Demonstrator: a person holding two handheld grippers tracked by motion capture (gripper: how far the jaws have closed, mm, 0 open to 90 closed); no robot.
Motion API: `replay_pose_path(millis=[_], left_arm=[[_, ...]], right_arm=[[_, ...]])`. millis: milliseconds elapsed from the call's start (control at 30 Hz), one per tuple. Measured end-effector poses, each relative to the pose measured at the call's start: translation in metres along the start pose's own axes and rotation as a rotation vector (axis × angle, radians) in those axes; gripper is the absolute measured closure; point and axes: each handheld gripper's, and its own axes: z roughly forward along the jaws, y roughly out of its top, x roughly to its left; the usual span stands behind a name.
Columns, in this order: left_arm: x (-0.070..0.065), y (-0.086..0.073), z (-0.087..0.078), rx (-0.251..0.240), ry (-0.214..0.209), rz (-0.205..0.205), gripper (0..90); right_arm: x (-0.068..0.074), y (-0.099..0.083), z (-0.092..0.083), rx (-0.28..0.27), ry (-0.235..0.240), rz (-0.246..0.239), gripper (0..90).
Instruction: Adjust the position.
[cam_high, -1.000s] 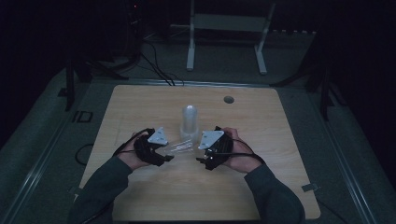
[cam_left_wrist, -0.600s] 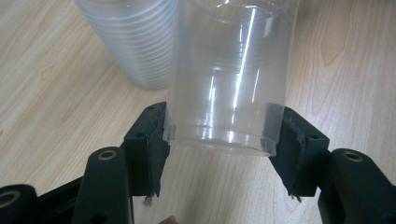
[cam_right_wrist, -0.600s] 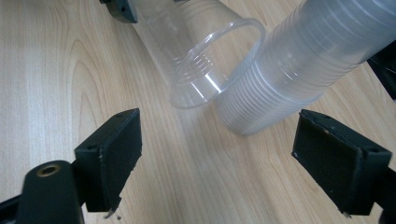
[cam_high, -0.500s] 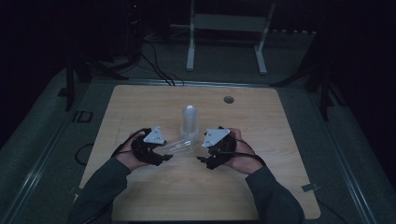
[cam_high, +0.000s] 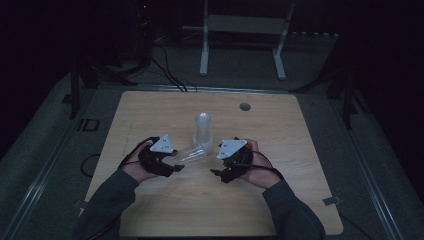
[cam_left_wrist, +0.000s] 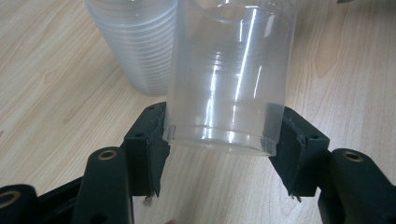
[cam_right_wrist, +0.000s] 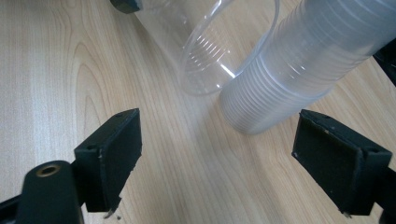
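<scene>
My left gripper (cam_high: 176, 161) (cam_left_wrist: 217, 144) is shut on the base end of a single clear plastic cup (cam_high: 191, 154) (cam_left_wrist: 229, 79), held on its side just above the wooden table (cam_high: 300, 150). The cup's open mouth (cam_right_wrist: 219, 51) points toward a stack of several clear cups (cam_high: 203, 131) (cam_left_wrist: 135, 42) (cam_right_wrist: 299, 65), which stands upside down right beside it. My right gripper (cam_high: 216, 172) (cam_right_wrist: 219, 158) is open just right of the held cup. Its pads (cam_right_wrist: 114, 149) stand wide apart over bare wood, and the stack's rim lies beyond them.
A small round hole (cam_high: 244, 106) sits near the table's far edge. A metal stand (cam_high: 240, 25) and cables (cam_high: 165, 70) lie on the dark floor behind the table. Bare wood stretches to the right and toward the near edge.
</scene>
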Motion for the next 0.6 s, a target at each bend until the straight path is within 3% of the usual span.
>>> replay_pose_path(millis=[600], left_arm=[[0.0004, -0.0019, -0.0068, -0.095, -0.037, -0.04, 41.4]], right_arm=[[-0.0041, -0.0047, 0.0011, -0.014, -0.005, 0.054, 16.6]])
